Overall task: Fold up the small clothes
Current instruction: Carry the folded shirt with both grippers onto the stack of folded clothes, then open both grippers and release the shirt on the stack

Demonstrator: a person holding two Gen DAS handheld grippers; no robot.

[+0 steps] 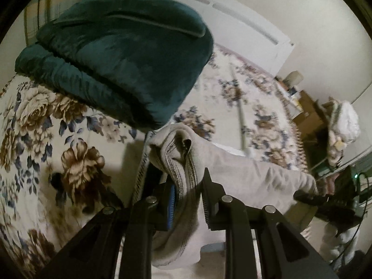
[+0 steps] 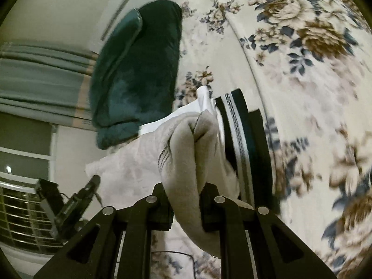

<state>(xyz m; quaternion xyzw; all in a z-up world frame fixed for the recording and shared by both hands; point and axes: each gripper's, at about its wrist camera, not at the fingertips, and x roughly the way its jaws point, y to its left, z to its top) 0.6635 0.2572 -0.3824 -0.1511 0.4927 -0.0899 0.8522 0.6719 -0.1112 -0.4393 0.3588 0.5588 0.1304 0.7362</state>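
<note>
The grey garment (image 1: 244, 169) hangs stretched between both tongs above the floral bed (image 1: 34, 121): left tongs (image 1: 186, 193) pinch one bunched end, right tongs (image 2: 186, 200) pinch the other, its long axis running left to right.

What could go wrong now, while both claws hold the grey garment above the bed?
1. The left claw pinches only a bunched edge of the grey garment, so the cloth may slip out.
2. The right claw grips a thick wad; the fold may come out uneven.
3. The hanging cloth may drag over the floral bedspread near the green pillow.
</note>
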